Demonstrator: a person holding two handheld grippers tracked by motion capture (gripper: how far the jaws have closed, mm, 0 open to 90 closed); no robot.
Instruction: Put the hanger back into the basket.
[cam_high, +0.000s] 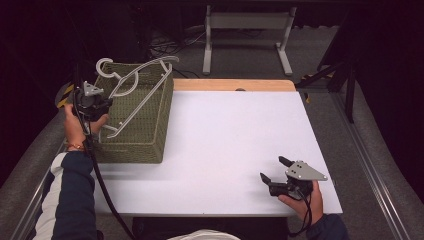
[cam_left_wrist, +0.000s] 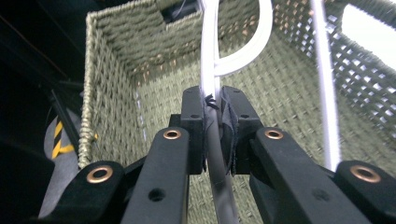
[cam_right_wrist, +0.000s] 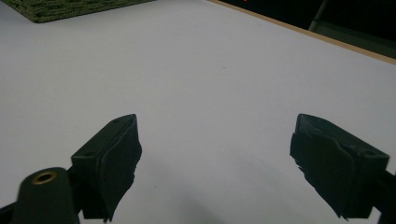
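Left gripper view: the left gripper (cam_left_wrist: 212, 119) is clenched on a white hanger (cam_left_wrist: 210, 60), which is held above the green woven basket (cam_high: 145, 135) at the table's (cam_high: 225, 130) left edge. The right gripper (cam_high: 276, 169) is rested near the front right corner, jaws spread, nothing grasped.

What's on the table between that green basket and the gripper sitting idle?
Nothing: in the high view, bare white table stretches from the basket to the open right gripper.
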